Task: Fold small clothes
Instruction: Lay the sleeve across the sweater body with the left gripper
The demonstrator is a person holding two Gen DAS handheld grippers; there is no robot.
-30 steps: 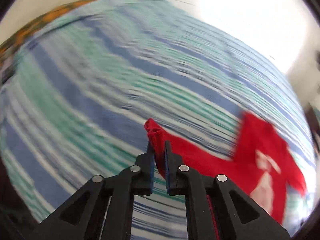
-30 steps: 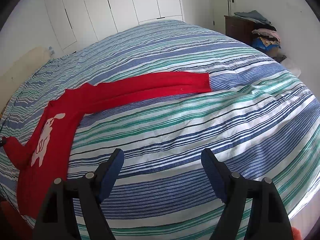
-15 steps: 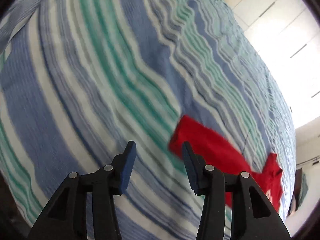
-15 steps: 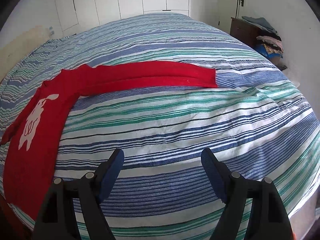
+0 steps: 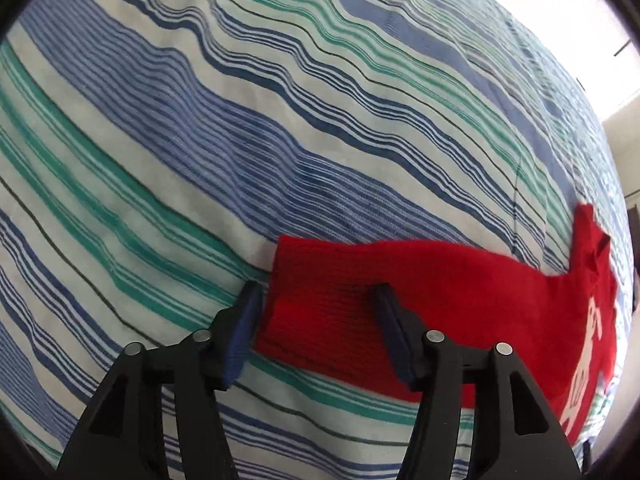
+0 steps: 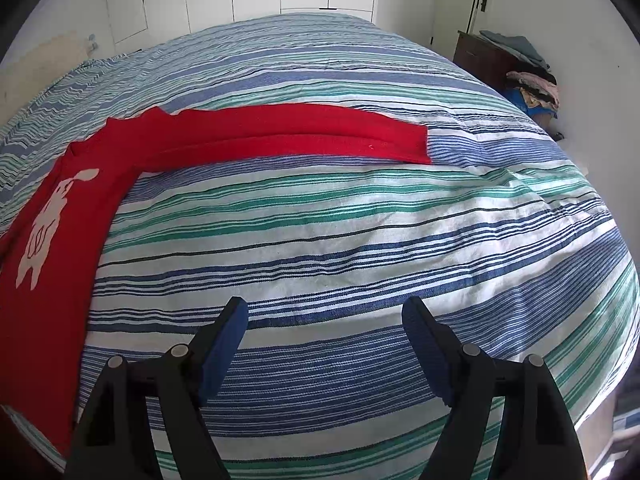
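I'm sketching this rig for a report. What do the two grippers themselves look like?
Both match. The left gripper and right gripper each have two angular matte black plastic fingers with triangular cut-outs, round silver bolt heads at the joints, and dark blue pads on the inner tips. No cables, markings, hands or sleeves show.

Left gripper [image 5: 316, 304] fingers spread wide, right gripper [image 6: 324, 320] likewise

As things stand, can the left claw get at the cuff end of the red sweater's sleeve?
Probably yes. The left claw is open and sits right over the sleeve cuff of the red sweater, which lies flat on the striped bedspread with nothing covering it.
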